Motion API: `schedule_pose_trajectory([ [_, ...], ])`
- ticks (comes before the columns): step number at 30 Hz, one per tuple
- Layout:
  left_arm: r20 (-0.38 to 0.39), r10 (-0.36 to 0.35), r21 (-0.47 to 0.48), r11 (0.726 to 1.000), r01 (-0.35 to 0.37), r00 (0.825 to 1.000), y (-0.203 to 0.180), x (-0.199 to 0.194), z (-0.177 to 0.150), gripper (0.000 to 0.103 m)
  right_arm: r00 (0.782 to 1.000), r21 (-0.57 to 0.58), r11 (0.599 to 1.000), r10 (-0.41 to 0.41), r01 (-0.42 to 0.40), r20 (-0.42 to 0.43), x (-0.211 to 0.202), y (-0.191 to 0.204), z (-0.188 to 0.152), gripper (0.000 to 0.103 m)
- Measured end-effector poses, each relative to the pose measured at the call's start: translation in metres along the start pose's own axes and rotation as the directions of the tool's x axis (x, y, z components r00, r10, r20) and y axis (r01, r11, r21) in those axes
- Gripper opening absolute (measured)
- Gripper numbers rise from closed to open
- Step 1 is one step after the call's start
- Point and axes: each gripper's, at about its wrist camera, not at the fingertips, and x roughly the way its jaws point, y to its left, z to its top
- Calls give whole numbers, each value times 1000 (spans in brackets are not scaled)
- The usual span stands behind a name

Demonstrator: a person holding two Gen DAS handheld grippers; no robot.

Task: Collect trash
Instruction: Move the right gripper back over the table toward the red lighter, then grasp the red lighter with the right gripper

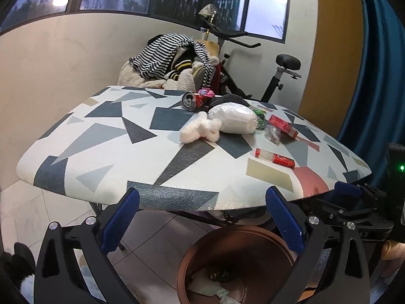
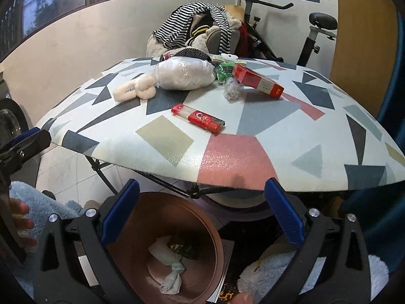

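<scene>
A patterned table (image 1: 106,136) (image 2: 316,131) carries trash: a red can (image 1: 193,100) on its side, a white bag (image 1: 234,117) (image 2: 184,73), a fluffy white wad (image 1: 200,129) (image 2: 134,90), a red lighter (image 1: 274,158) (image 2: 198,118), a red box (image 1: 283,126) (image 2: 257,81), a crumpled clear wrapper (image 1: 272,133) (image 2: 233,90) and a green wrapper (image 2: 224,71). A brown bin (image 1: 265,248) (image 2: 202,230) on the floor below the table's near edge holds crumpled paper (image 2: 168,266). My left gripper (image 1: 202,217) and right gripper (image 2: 202,207) are open and empty, above the bin.
A chair piled with striped clothes (image 1: 172,58) (image 2: 195,22) and an exercise bike (image 1: 278,68) (image 2: 311,30) stand behind the table. A blue curtain (image 1: 374,76) hangs at the right. Tiled floor (image 1: 38,215) lies under the table.
</scene>
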Motion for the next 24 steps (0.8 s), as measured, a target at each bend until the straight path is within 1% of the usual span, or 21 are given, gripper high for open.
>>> schedule_pose_trajectory([
  [1, 0, 10, -3, 1000, -10, 1000, 1, 1, 0, 97, 1000, 6, 1000, 28, -28, -10, 2, -2, 1, 97],
  [3, -5, 23, -10, 1000, -23, 1000, 3, 2, 1, 97, 1000, 10, 1000, 22, -22, -21, 3, -3, 2, 97],
  [4, -7, 22, -14, 1000, -22, 1000, 4, 2, 1, 97, 999, 2, 1000, -7, 7, -32, 4, -2, 4, 97],
  [6, -15, 10, -27, 1000, -10, 1000, 6, 4, 1, 97, 999, -14, 1000, -20, 19, -44, 5, -1, 7, 97],
  [7, -22, -24, -46, 999, 22, 999, 8, 5, 2, 97, 998, -23, 999, -30, 29, -47, 5, -2, 10, 97],
  [8, -23, -33, -57, 998, 32, 999, 9, 6, 2, 97, 998, -34, 998, -51, 49, -46, 6, -3, 12, 97],
  [9, -27, -39, -68, 997, 38, 999, 9, 7, 3, 97, 996, -49, 995, -89, 88, -25, 5, -5, 17, 97],
  [11, -38, -30, -78, 997, 27, 999, 10, 11, 5, 97, 994, -53, 993, -107, 107, -5, 6, -8, 22, 97],
  [14, -53, -13, -89, 996, 9, 998, 10, 16, 8, 97, 999, -40, 998, -47, 45, -28, 18, -19, 38, 96],
  [15, -60, -11, -96, 995, 5, 998, 11, 18, 9, 97, 999, -61, 998, -28, 26, -30, 24, -19, 45, 89],
  [16, -70, -13, -107, 994, 5, 997, 12, 21, 9, 97, 999, -76, 997, -25, 23, -32, 26, -20, 49, 85],
  [17, -80, -11, -116, 993, 2, 997, 13, 24, 9, 97, 999, -114, 993, -22, 17, -38, 34, -18, 55, 80],
  [19, -94, -1, -124, 992, -11, 996, 14, 29, 9, 97, 999, -160, 987, -10, 2, -49, 45, -15, 64, 75],
  [21, -99, 9, -126, 992, -21, 995, 14, 32, 9, 97, 997, -202, 979, 13, -29, -81, 63, -11, 73, 65],
  [24, -98, 17, -119, 993, -28, 995, 12, 36, 11, 97, 993, -233, 971, 30, -56, -115, 81, -5, 81, 60],
])
